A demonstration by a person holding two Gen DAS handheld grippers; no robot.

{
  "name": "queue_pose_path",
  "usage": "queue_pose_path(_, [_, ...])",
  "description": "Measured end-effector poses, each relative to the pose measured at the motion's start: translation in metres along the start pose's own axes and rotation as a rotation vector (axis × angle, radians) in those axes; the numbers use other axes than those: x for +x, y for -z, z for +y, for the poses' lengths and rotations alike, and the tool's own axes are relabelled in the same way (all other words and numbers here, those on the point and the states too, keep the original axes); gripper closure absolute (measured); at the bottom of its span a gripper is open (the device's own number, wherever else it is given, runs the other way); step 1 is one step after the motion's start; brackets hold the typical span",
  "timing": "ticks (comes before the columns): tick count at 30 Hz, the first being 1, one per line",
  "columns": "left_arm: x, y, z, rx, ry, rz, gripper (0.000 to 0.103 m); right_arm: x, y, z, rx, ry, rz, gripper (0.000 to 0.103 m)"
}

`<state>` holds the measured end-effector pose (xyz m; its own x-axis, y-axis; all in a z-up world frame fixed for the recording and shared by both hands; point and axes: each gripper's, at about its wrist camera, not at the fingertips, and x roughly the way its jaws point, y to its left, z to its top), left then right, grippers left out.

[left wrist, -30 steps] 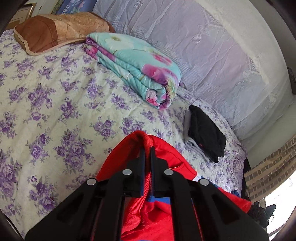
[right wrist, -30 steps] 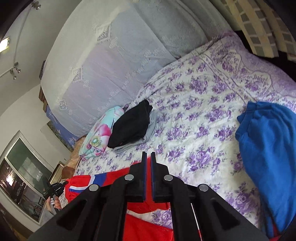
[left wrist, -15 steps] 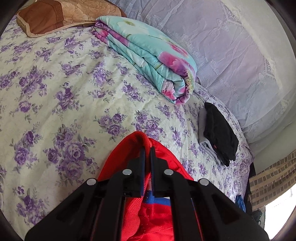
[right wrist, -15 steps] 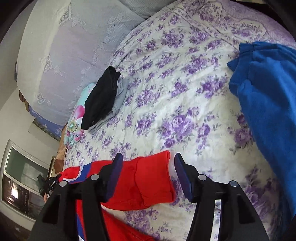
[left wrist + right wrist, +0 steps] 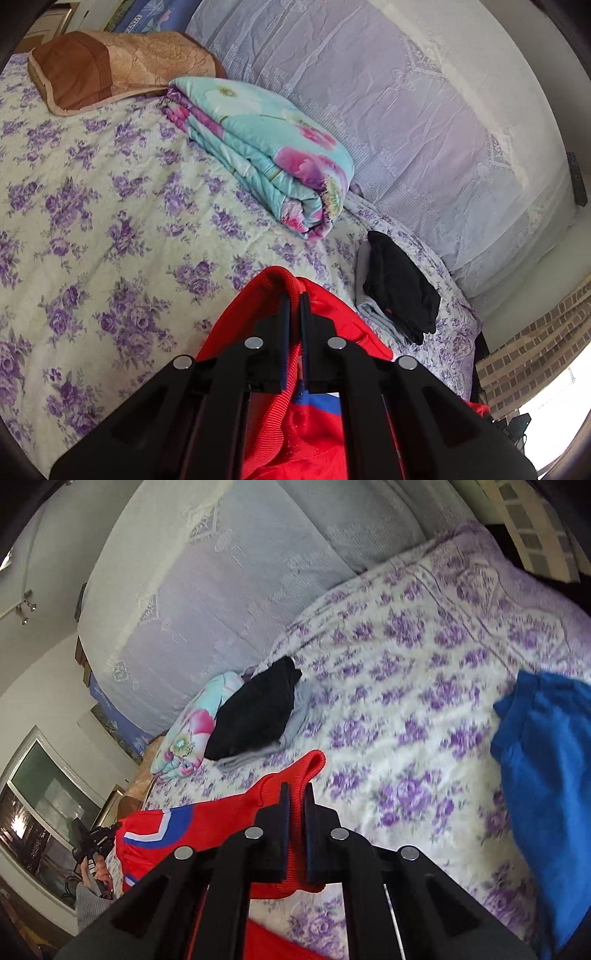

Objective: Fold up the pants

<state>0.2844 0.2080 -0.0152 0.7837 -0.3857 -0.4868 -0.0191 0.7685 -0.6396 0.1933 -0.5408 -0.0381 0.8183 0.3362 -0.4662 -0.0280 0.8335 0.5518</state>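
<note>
The red pants (image 5: 325,314) with a blue and white stripe lie on the floral bed. My left gripper (image 5: 294,299) is shut on their red ribbed edge and holds it above the sheet. In the right wrist view the same red pants (image 5: 221,819) stretch to the left. My right gripper (image 5: 295,792) is shut on the ribbed cuff at their end, lifted off the bed.
A folded teal floral blanket (image 5: 266,155) and a brown pillow (image 5: 110,70) lie at the head of the bed. A black garment on a grey one (image 5: 399,288) sits by the lace-covered headboard (image 5: 424,110). A blue garment (image 5: 546,775) lies at the right.
My right gripper was open over the red cuff half a second ago; it has closed on it and lifted it. My left gripper keeps its hold and has tilted back up slightly.
</note>
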Motion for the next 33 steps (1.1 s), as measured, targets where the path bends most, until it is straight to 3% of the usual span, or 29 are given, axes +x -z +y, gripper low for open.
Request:
queue_pose_path(2, [0.019, -0.008, 0.003, -0.016, -0.012, 0.003, 0.099, 0.034, -0.015, -0.019, 0.045, 0.04, 0.048, 0.097])
queue_pose_path(4, [0.059, -0.013, 0.015, -0.038, -0.029, 0.068, 0.099, 0.083, -0.019, -0.042, 0.089, 0.115, 0.113, 0.096])
queue_pose_path(6, [0.098, -0.009, 0.035, -0.1, -0.095, 0.141, 0.098, 0.124, -0.015, -0.059, 0.124, 0.167, 0.189, 0.093])
queue_pose_path(9, [0.113, 0.002, 0.052, -0.157, -0.127, 0.178, 0.094, 0.128, -0.011, -0.064, 0.157, 0.178, 0.156, 0.09])
queue_pose_path(10, [0.106, 0.001, 0.05, -0.15, -0.109, 0.171, 0.092, 0.122, -0.01, -0.063, 0.163, 0.167, 0.146, 0.08])
queue_pose_path(11, [0.097, 0.0, 0.048, -0.137, -0.096, 0.161, 0.08, 0.113, -0.01, -0.061, 0.162, 0.163, 0.133, 0.068])
queue_pose_path(12, [0.087, -0.001, 0.045, -0.12, -0.1, 0.149, 0.054, 0.103, -0.009, -0.057, 0.151, 0.177, 0.116, 0.051])
queue_pose_path(14, [0.065, -0.002, 0.042, -0.095, -0.137, 0.107, 0.036, 0.086, -0.006, -0.051, 0.128, 0.178, 0.103, 0.05])
queue_pose_path(18, [0.037, 0.006, 0.055, -0.106, -0.131, 0.135, 0.036, 0.06, 0.008, -0.044, 0.144, 0.136, 0.121, 0.05])
queue_pose_path(24, [-0.014, 0.048, 0.09, -0.186, -0.135, 0.16, 0.036, 0.088, 0.049, -0.043, 0.235, 0.061, 0.264, 0.05])
queue_pose_path(30, [-0.063, 0.092, 0.108, -0.263, -0.107, 0.147, 0.036, 0.12, 0.046, -0.056, 0.36, 0.027, 0.23, 0.048])
queue_pose_path(33, [-0.071, 0.107, 0.104, -0.269, -0.08, 0.144, 0.035, 0.128, 0.042, -0.052, 0.345, 0.036, 0.232, 0.049])
